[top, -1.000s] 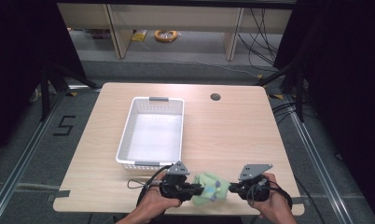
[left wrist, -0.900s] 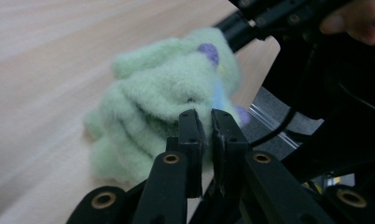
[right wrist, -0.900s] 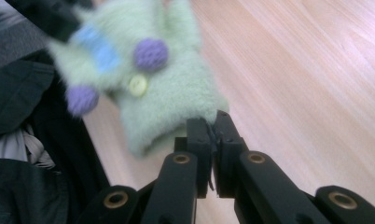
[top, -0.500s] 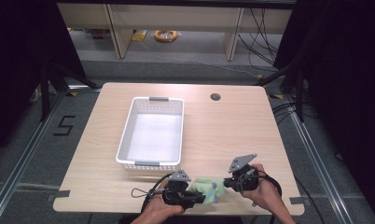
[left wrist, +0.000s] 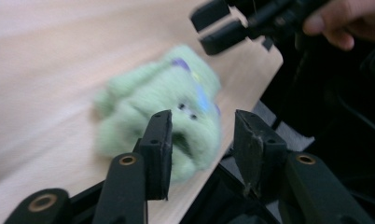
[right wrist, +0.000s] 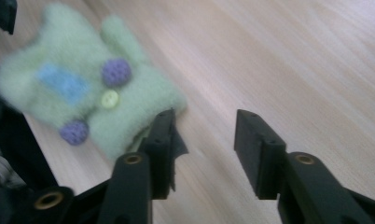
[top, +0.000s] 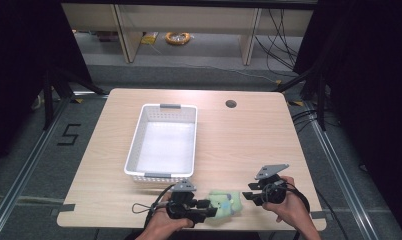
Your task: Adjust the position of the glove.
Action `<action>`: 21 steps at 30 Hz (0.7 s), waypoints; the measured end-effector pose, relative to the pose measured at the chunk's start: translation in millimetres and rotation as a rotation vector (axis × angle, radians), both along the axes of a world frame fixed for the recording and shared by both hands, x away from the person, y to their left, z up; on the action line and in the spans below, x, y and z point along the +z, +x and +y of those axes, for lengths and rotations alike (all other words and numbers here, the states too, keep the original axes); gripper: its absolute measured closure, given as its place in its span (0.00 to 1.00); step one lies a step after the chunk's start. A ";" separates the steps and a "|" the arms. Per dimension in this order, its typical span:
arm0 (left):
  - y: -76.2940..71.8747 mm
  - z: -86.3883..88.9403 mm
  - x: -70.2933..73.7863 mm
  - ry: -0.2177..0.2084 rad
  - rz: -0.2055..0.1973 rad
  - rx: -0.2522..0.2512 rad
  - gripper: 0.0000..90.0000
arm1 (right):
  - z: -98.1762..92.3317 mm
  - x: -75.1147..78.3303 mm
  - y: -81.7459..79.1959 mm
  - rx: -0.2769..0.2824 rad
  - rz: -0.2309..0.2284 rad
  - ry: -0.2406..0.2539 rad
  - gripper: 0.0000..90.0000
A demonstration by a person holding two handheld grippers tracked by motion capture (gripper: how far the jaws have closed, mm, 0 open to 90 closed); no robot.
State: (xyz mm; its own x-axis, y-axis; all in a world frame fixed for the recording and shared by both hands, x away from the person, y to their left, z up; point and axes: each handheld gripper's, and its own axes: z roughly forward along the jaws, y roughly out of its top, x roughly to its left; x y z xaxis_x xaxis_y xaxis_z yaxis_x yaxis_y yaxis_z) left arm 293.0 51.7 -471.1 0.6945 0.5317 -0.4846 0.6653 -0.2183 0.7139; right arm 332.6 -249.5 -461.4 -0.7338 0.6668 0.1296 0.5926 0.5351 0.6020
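Observation:
A fuzzy light-green knitted piece (top: 225, 202) with purple bobbles, a blue patch and a yellow button lies near the table's front edge. My left gripper (top: 210, 206) comes at it from the left. In the left gripper view its jaws stand open around the near end of the knitted piece (left wrist: 167, 98), with my left gripper (left wrist: 203, 122) touching it on the left jaw only. My right gripper (top: 250, 196) is open just right of it. In the right gripper view the knitted piece (right wrist: 83, 88) lies left of my right gripper (right wrist: 204, 116), whose gap holds nothing.
A white slotted basket (top: 135, 144), empty, stands on the wooden table (top: 239, 140) behind the hands. A cable hole (top: 231, 104) sits near the far edge. The right gripper (left wrist: 220, 25) shows at the top of the left gripper view, past the table's edge.
The right gripper has come off the knitted piece and tilted up a little. The left hand has dropped toward the front edge, and the piece has shifted slightly with it.

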 end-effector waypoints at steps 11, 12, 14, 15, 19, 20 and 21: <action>-0.3 10.0 -19.1 0.046 0.101 0.080 0.49 | 19.2 -0.6 -6.1 -0.016 0.045 0.140 0.47; -0.5 8.1 -21.5 0.053 0.106 0.086 0.49 | 21.5 -1.9 -7.9 -0.030 0.068 0.142 0.47; -0.1 5.3 -26.7 0.067 0.119 0.077 0.48 | 20.9 -5.9 -5.6 -0.015 0.054 0.131 0.47; 0.1 4.5 -28.4 0.071 0.125 0.073 0.48 | 21.8 -7.1 -6.8 -0.032 0.083 0.138 0.47; 2.7 -0.6 -33.2 0.064 0.157 0.071 0.49 | 20.8 -12.3 -3.9 -0.021 0.086 0.136 0.47; 3.3 -2.2 -34.0 0.064 0.153 0.064 0.49 | 22.4 -13.7 -5.1 -0.038 0.097 0.143 0.48; 3.0 -4.0 -34.4 0.066 0.159 0.067 0.50 | 21.7 -15.4 -3.2 -0.028 0.093 0.131 0.49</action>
State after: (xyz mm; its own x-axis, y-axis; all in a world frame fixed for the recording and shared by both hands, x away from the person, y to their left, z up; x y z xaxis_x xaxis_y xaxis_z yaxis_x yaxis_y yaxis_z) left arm 296.0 47.7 -505.5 0.5744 0.6085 -0.5475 0.7829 -0.2132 0.5845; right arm 329.3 -227.8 -476.8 -0.6962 0.6596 0.2832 0.6625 0.4386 0.6072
